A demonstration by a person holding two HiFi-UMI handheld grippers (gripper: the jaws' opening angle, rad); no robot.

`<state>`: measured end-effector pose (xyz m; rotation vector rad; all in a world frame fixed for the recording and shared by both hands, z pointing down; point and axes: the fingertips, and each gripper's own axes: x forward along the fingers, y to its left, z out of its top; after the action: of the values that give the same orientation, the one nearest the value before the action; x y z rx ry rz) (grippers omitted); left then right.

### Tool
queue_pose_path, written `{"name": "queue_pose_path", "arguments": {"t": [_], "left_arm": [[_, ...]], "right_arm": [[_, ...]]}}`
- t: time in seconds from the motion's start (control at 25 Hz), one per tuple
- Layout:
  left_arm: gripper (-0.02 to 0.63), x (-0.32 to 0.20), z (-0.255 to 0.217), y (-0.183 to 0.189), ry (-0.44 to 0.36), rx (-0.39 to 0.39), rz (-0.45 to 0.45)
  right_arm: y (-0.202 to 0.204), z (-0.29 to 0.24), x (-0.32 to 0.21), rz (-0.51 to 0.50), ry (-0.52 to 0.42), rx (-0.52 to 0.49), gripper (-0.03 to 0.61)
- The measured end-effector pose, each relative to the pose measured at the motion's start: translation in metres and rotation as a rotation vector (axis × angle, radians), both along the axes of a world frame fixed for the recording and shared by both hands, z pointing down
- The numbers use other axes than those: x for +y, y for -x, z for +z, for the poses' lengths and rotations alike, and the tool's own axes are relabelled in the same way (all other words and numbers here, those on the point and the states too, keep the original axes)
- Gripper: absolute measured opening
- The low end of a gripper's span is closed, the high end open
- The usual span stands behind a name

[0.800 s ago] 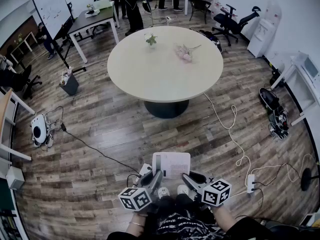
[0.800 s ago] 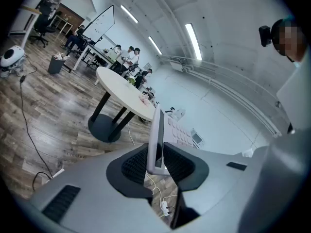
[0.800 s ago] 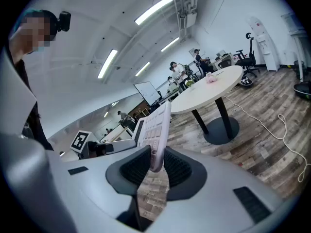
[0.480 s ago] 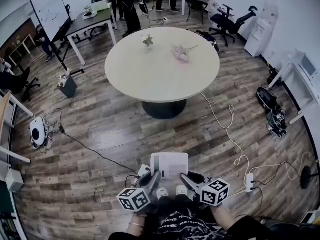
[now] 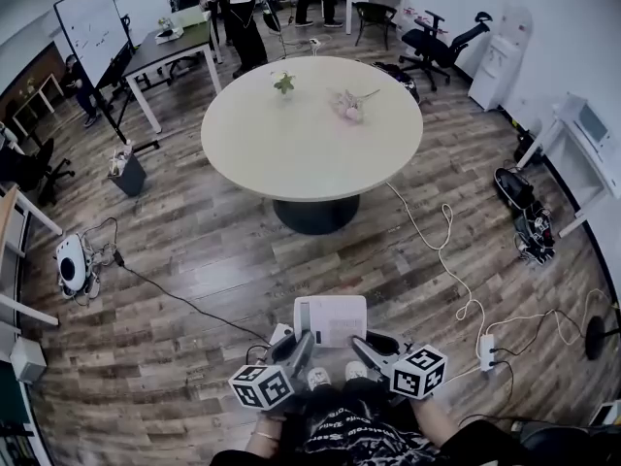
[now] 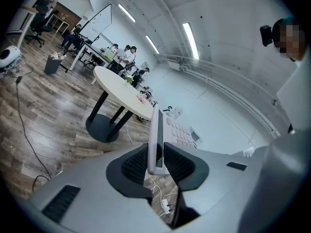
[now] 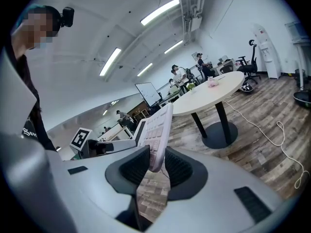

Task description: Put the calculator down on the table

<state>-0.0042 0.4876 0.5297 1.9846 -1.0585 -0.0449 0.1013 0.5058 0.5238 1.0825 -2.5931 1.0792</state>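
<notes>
Carry step: left gripper (image 5: 303, 344) and right gripper (image 5: 362, 346) each clenched on a near corner of the calculator (image 5: 332, 319), held above the floor, well short of the table (image 5: 301, 158) near edge; next probably needs approach, lower flat, release.

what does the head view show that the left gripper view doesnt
Only the head view: the right gripper gripping the calculator on its right side.

Only the left gripper view: the left gripper with its pads clamped on the calculator's edge, the ceiling light strips, and the camera on the person's head.

Both: the calculator held above the wood floor, the round table and the whiteboard.
</notes>
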Motion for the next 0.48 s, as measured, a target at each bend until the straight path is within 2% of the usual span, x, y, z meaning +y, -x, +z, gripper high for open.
{"name": "queue_pose_path", "arguments": {"t": [0.2, 0.48], "left_arm": [[0.106, -0.006, 0.004, 0.010, -0.015, -0.044, 0.042], [0.107, -0.023, 0.014, 0.015, 0.014, -0.053, 0.023]], "right_arm": [[0.010, 0.009, -0.003, 0.028, -0.009, 0.013, 0.112], [0.015, 0.016, -0.023, -0.001, -0.003, 0.035, 0.114]]}}
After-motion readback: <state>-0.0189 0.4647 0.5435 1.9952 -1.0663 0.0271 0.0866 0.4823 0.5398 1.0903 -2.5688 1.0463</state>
